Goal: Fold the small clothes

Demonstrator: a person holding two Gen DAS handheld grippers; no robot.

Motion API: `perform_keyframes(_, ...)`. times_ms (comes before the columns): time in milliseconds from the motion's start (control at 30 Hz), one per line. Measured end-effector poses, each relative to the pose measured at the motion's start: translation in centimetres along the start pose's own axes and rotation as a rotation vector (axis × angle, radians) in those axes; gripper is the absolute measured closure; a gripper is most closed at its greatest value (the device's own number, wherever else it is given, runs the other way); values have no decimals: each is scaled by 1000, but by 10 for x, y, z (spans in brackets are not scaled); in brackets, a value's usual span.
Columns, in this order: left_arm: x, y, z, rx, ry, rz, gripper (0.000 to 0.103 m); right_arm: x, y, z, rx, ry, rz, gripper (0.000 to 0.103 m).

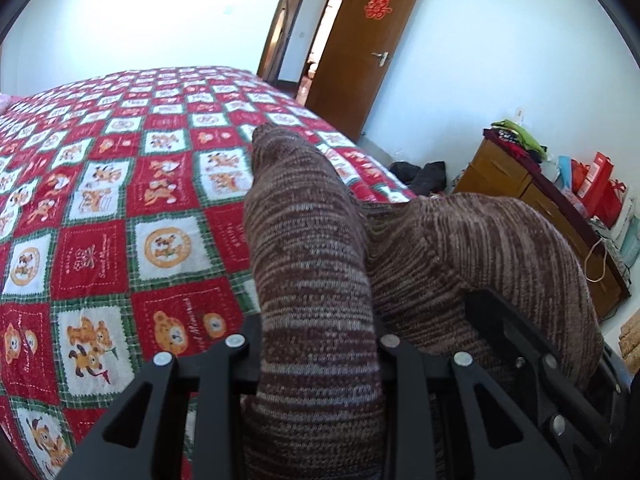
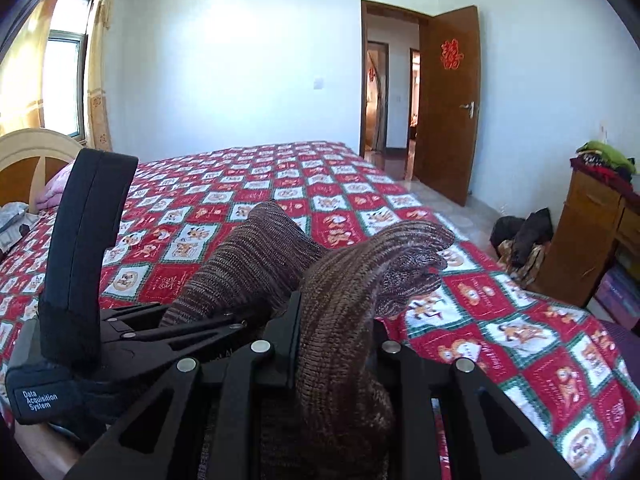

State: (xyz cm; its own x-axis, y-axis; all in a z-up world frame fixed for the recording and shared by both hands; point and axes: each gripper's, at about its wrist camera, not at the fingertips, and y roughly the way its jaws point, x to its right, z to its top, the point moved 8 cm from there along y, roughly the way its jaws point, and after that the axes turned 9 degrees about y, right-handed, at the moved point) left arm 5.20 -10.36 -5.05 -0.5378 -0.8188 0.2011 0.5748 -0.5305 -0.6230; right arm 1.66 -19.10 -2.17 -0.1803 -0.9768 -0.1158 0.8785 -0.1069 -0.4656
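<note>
A brown striped knit garment (image 1: pixel 316 264) is held above a bed with a red patchwork quilt (image 1: pixel 120 200). My left gripper (image 1: pixel 318 352) is shut on one bunched part of it, which stands up between the jaws. In the right wrist view my right gripper (image 2: pixel 336 344) is shut on another part of the same garment (image 2: pixel 344 300), which droops forward over the quilt (image 2: pixel 500 320). The left gripper (image 2: pixel 224 320) shows at the left of that view, close beside the right one, gripping its part of the knit. The fingertips are hidden by cloth.
An open wooden door (image 2: pixel 448 104) stands past the bed's far corner. A wooden dresser (image 1: pixel 540 208) with folded clothes and red bags on it stands along the right wall. Dark clothes (image 2: pixel 524 236) lie on the floor. A headboard (image 2: pixel 32 160) is at the left.
</note>
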Motion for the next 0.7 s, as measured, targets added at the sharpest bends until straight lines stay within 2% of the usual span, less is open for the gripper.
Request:
perform_keyframes(167,29,-3,11,32,45,-47,73,21,-19,11,37,16,-28,82)
perform_keyframes(433,90,20,28,48,110,-139,73,83,-40,24,90,43,-137,82)
perform_keyframes(567,126,41,27,41,130,-196,73,121,-43,23,90,73,-209,82)
perform_keyframes(700,147,63,15,23,144,-208,73,157,-38,11,60,119,-252,82)
